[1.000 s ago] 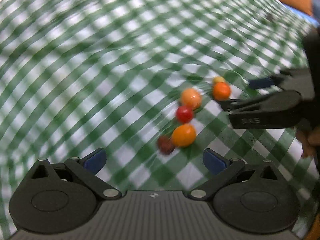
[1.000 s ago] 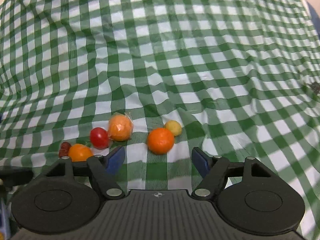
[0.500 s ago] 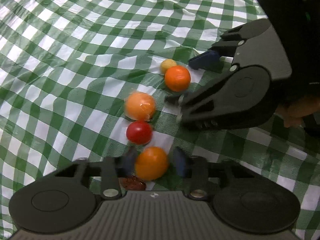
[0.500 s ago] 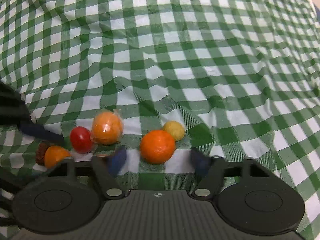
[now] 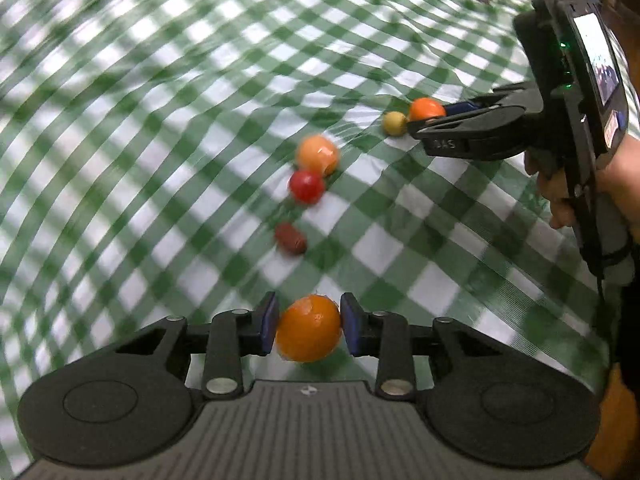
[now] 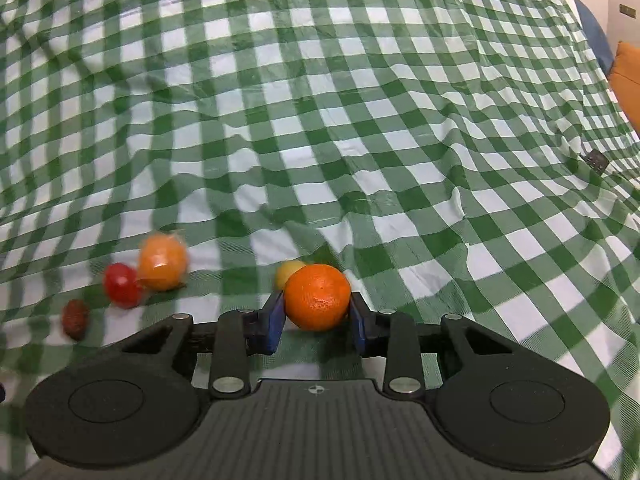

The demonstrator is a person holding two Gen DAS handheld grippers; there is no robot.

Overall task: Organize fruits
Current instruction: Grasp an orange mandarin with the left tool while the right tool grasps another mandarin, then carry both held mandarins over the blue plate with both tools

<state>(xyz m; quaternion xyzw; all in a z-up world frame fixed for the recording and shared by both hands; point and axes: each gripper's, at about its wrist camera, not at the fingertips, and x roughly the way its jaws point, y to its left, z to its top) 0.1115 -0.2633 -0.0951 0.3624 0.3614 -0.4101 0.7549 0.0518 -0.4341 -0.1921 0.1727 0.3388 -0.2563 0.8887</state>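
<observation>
Both tools loaded. Left tool (image 5: 308, 328) clenched on a smooth round orange fruit (image 5: 308, 334), blue pads on its two sides, held above the green-and-white checked tablecloth (image 5: 160, 80). Right tool (image 6: 317, 316) clamped on a dimpled orange mandarin (image 6: 317, 297), low over the cloth or just off it; cannot tell which. Judgement: carry each fruit level with steady squeeze; round skins could roll out of flat pads. Small yellow round fruit (image 6: 291, 273) sits just behind the mandarin, so lift straight up before moving away. Left on the cloth: plastic-wrapped pale orange fruit (image 5: 317, 155) touching a red round tomato (image 5: 307, 186), and a dark red oblong date (image 5: 291, 239) apart. No bowl or tray visible; cloth rumpled, fruit may roll.
</observation>
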